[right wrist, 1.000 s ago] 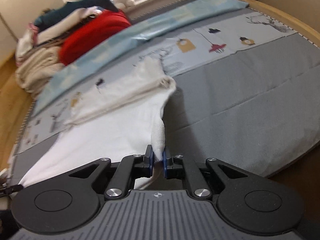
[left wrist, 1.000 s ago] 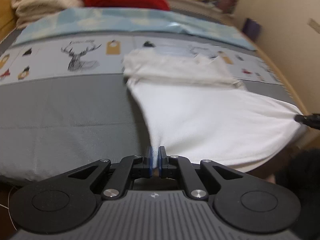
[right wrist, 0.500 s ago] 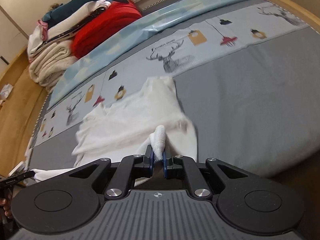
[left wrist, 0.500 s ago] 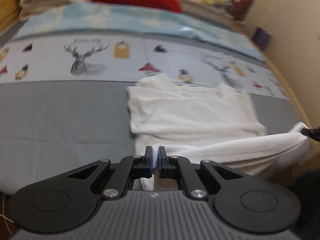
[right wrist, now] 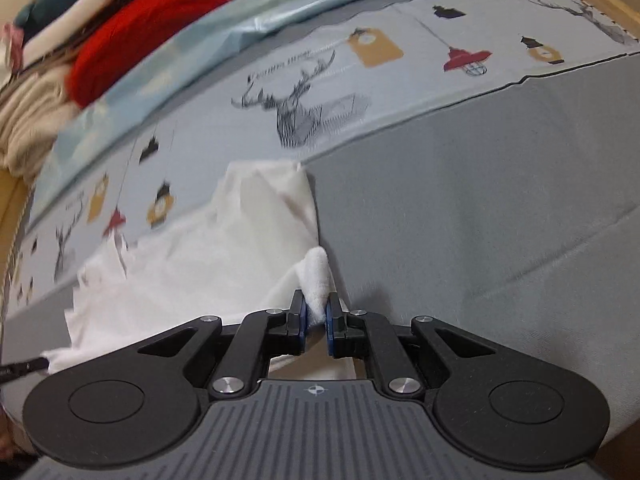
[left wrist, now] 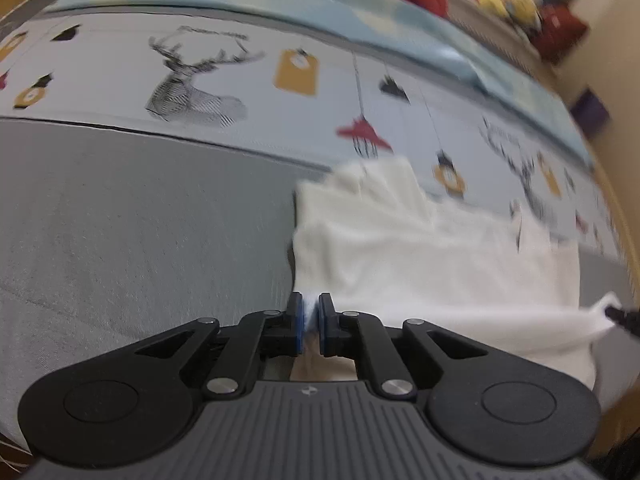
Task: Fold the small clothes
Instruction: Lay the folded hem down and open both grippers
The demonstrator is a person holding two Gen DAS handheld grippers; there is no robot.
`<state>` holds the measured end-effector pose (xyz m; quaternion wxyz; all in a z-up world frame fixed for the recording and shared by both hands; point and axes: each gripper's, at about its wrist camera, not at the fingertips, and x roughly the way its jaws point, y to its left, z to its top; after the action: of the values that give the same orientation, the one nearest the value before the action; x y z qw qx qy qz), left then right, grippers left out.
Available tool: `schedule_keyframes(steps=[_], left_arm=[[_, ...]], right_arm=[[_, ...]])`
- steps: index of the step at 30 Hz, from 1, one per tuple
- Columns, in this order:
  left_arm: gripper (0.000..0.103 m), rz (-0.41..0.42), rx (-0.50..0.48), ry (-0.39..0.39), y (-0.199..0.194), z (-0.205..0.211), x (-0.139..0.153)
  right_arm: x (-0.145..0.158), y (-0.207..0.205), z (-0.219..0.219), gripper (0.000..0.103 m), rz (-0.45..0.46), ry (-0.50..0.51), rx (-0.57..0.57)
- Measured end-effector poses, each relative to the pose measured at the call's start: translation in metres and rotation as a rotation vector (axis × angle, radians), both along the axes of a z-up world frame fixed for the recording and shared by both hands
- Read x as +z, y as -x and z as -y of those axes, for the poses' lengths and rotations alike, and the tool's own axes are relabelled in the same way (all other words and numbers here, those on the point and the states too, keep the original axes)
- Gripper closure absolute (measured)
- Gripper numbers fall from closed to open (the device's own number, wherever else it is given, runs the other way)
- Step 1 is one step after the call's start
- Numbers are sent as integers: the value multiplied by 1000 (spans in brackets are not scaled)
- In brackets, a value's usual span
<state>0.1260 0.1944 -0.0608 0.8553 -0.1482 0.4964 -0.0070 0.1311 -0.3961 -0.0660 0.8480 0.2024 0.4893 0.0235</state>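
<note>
White garment (left wrist: 432, 256) lies part-folded on the grey bedspread (left wrist: 132, 224), its far edge touching the printed deer band. Left gripper (left wrist: 309, 320) is pinched nearly shut on the near-left corner; right gripper (right wrist: 315, 316) is likewise clamped on a bunched near-right corner (right wrist: 318, 276). From the right wrist view, the cloth spreads toward 10 o'clock. Judged step: carrying the near hem over the body. Keep both corners level and the hem taut, lay it down square on the far edge, then release. No containers are visible; folded textiles (right wrist: 132, 44) are stacked at 11 o'clock.
</note>
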Motion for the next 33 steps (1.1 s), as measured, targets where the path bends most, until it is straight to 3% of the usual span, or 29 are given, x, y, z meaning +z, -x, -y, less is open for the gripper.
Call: schedule_keyframes(steps=[4,6,9,13,17,21,33], left_arm=[[95,9,78,11,-1,-18,5],[87,-22,73,3,1,-22,2],[71,-90,19,-49,11,-19,-7],[70,-133,-40,-98,21,-16,-19],[65,-102,-39,-58,26,-16,-19],[59,-93,-41,-29,19,-7,-25],[53,-85,-3,-46,-32,33,-35]], right_arm=[[14,0,14,89,129,11,-136],[15,2,21,89,139,10,-171],[6,5,27,89,94,48,-128],[-6,12,18,88,48,130,3],[-7,18,9,82,67,156,57],[-7,14,0,73,94,140,58],[-33,-35,-34,73,58,153,41]])
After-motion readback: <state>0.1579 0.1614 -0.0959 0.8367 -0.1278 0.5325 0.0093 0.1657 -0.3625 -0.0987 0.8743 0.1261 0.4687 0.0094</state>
